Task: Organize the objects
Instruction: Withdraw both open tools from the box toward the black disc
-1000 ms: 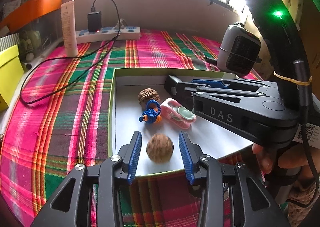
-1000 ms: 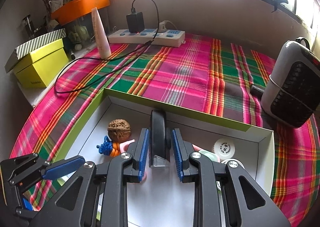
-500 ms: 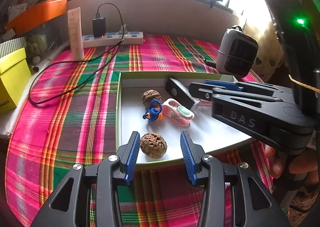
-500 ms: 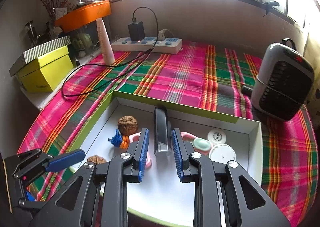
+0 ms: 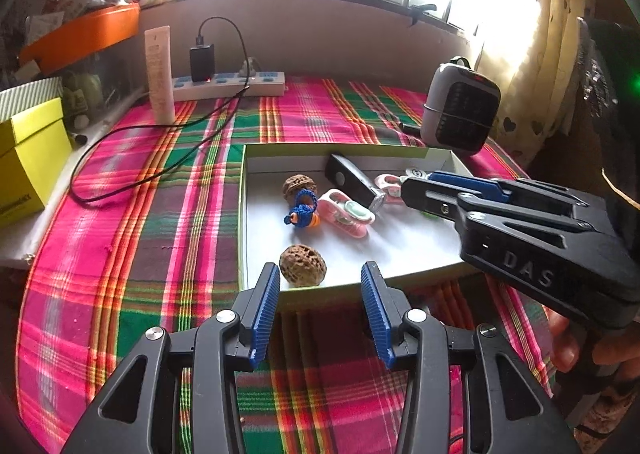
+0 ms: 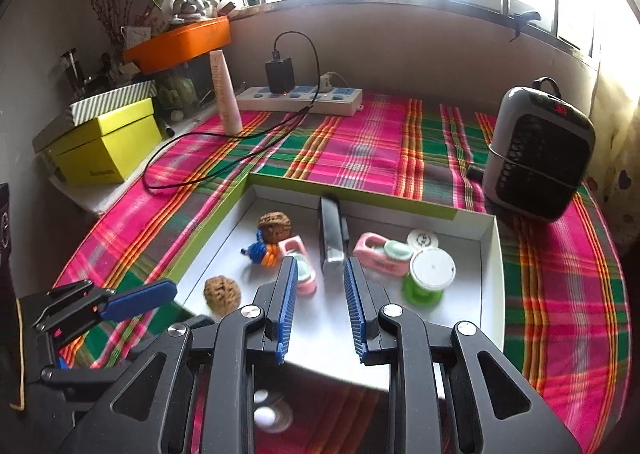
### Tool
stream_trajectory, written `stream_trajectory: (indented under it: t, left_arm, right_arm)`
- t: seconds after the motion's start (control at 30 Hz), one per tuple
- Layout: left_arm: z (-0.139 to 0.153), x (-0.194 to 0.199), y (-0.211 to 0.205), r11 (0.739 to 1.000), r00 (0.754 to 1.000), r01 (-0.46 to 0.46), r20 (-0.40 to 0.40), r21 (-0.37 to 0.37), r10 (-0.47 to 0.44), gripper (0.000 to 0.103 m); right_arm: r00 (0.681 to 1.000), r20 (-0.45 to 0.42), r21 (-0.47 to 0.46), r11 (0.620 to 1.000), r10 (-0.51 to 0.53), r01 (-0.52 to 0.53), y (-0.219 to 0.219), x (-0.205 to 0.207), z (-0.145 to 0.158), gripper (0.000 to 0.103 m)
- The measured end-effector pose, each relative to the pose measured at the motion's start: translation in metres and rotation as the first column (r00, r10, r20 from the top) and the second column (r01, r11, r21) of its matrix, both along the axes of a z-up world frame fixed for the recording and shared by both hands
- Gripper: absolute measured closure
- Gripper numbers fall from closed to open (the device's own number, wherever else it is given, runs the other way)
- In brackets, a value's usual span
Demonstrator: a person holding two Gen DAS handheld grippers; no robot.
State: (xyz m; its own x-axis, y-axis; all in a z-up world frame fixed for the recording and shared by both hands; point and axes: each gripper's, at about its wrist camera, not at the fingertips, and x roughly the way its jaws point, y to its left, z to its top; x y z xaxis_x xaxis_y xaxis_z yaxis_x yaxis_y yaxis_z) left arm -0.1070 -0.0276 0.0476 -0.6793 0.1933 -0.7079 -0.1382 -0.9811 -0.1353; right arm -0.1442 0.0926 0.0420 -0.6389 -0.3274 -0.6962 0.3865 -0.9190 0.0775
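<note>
right gripper over box, jaws apart, empty | black case lying beyond the tips | walnut near left gripper | green-based jar at right

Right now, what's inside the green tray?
In the tray: two walnuts, a blue-orange knot, a black bar, pink cases, a green spool, a white cap. The right gripper partly covers one case.

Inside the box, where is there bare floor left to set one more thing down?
Free: the near floor of the box, between the pitted nut and the green spool. Also the near right corner. Crowded: the middle band, from the walnut past the black bar to the pink clip.
</note>
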Motion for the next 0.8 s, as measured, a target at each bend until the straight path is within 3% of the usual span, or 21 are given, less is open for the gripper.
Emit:
stream_trajectory:
  t: [0.33,0.4,0.47,0.8]
  left_arm:
    - [0.001,0.015,-0.001,1.0,1.0,-0.003,-0.004,0.001,0.003,0.062]
    - [0.001,0.017,-0.001,1.0,1.0,-0.002,-0.003,0.001,0.002,0.062]
    - [0.0,0.02,-0.001,1.0,1.0,0.001,-0.002,0.006,-0.001,0.062]
    - [-0.009,0.028,-0.005,0.999,1.0,-0.002,0.023,0.037,0.001,0.062]
  right_arm:
    - [1.0,-0.011,-0.008,1.0,-0.019,0.019,0.011,0.027,-0.002,0.077]
    - [1.0,-0.01,-0.019,1.0,-0.021,0.021,0.014,0.031,-0.003,0.065]
    - [1.0,-0.012,-0.023,1.0,-0.022,0.021,0.016,0.035,-0.005,0.062]
    - [0.999,0.007,-0.04,0.998,-0.039,0.039,0.03,0.053,-0.014,0.061]
